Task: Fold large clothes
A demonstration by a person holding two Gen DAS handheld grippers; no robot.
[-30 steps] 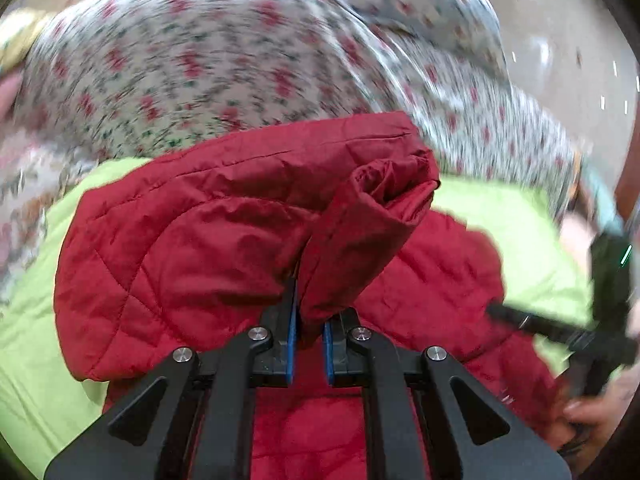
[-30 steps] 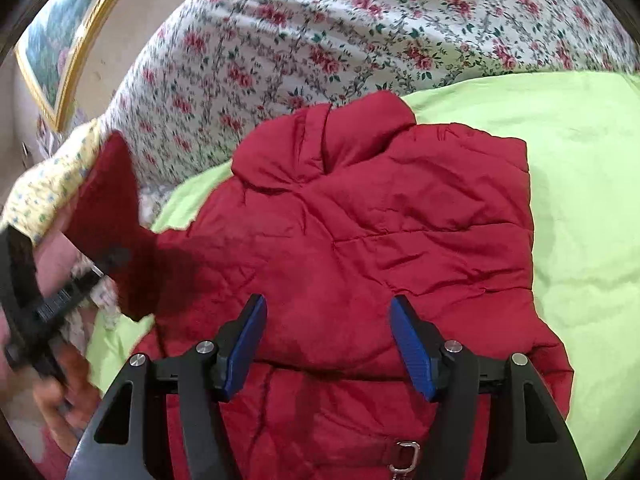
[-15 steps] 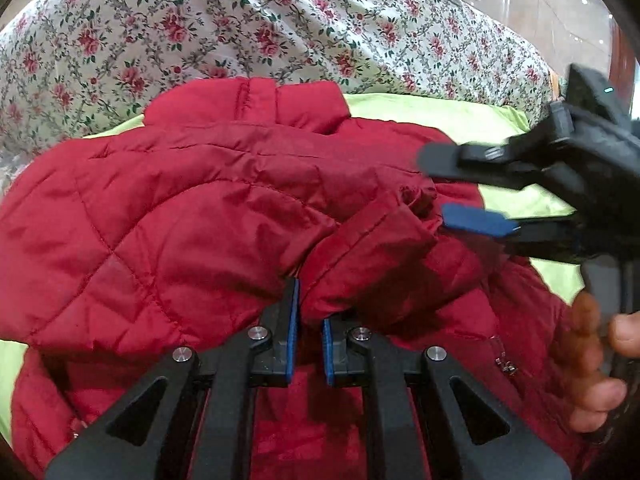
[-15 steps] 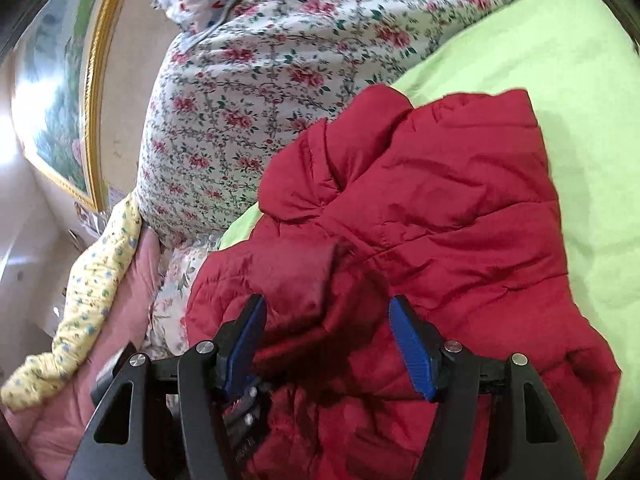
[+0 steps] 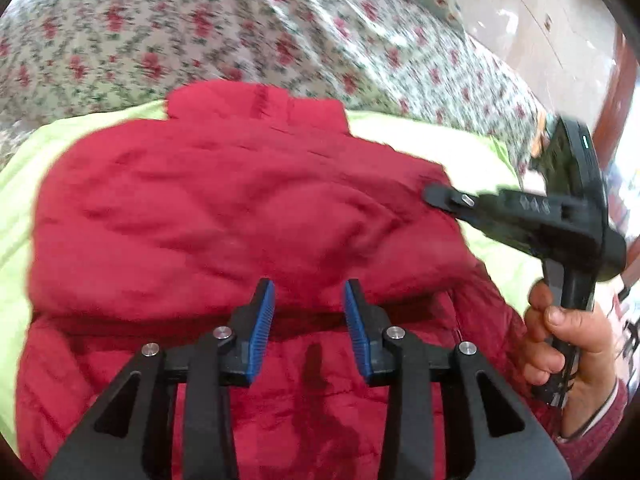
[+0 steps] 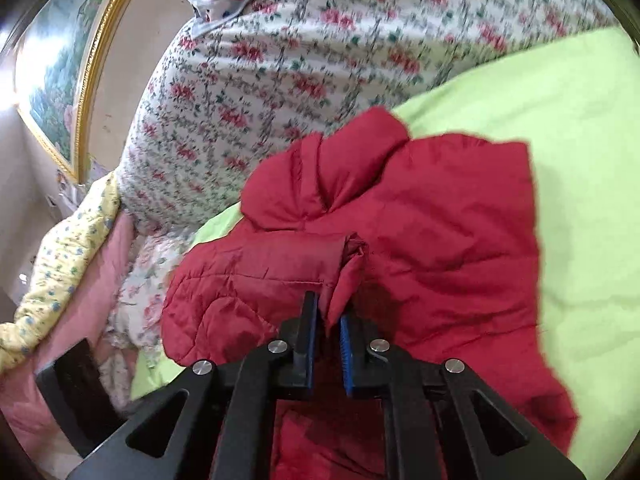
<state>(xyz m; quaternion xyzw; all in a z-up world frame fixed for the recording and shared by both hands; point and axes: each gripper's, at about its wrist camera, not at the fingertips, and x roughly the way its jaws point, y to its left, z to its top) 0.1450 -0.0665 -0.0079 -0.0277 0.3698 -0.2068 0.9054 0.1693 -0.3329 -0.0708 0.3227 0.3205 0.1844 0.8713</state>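
A red quilted jacket (image 5: 224, 216) lies on a lime-green sheet (image 5: 404, 128), collar (image 5: 256, 100) toward the far side. My left gripper (image 5: 309, 294) hovers over the jacket's middle. Its jaws are opening and nothing is between the blue pads (image 5: 262, 320). In the right wrist view the jacket (image 6: 452, 240) has one sleeve (image 6: 256, 280) folded across its body. My right gripper (image 6: 328, 314) is shut on that sleeve's cuff (image 6: 346, 280). From the left wrist view the right gripper (image 5: 436, 198) reaches in from the right, its tip at the jacket's edge.
A floral quilt (image 6: 280, 80) is piled behind the jacket. Pink bedding (image 6: 100, 280) and a yellow flowered cloth (image 6: 60, 264) lie to the left, under a gold-framed picture (image 6: 60, 80). A hand (image 5: 560, 344) holds the right gripper's handle. Bare green sheet (image 6: 580, 160) spreads to the right.
My left gripper has let go of the sleeve and its jaws have parted. My right gripper, open before, has shut on the sleeve's cuff. The sleeve now lies lower across the jacket.
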